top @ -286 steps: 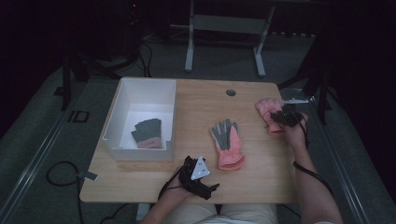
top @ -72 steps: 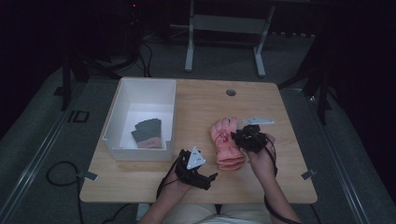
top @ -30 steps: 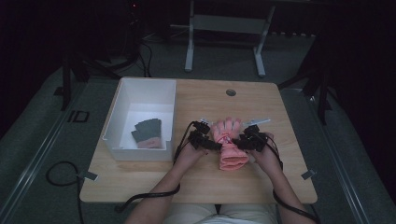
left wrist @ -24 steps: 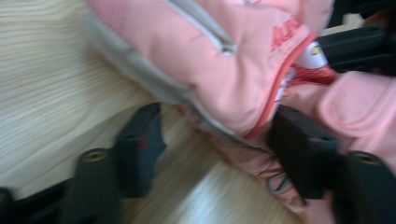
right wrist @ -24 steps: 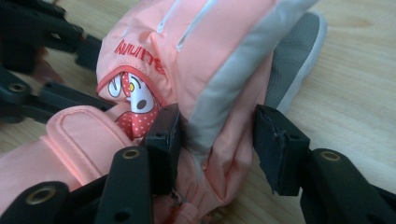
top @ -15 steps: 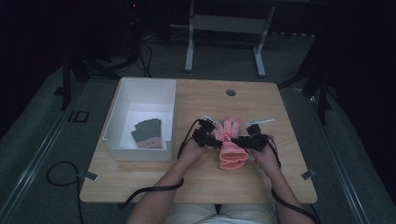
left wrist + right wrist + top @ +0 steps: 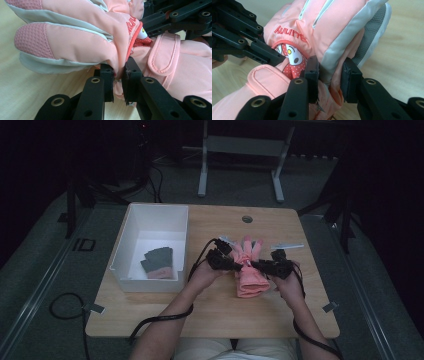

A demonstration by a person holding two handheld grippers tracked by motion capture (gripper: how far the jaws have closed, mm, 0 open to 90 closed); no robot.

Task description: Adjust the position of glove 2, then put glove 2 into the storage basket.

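Claws, left and right, each pinch the pink gloves, whose lower one lies mostly hidden.

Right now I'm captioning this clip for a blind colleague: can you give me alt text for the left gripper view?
The left gripper is shut on the edge of the pink gloves, stacked on a pale wooden table. The gloves have grey trim, textured fingertips and a strap at the cuff. The right gripper reaches in at the top right, against the gloves' far side.
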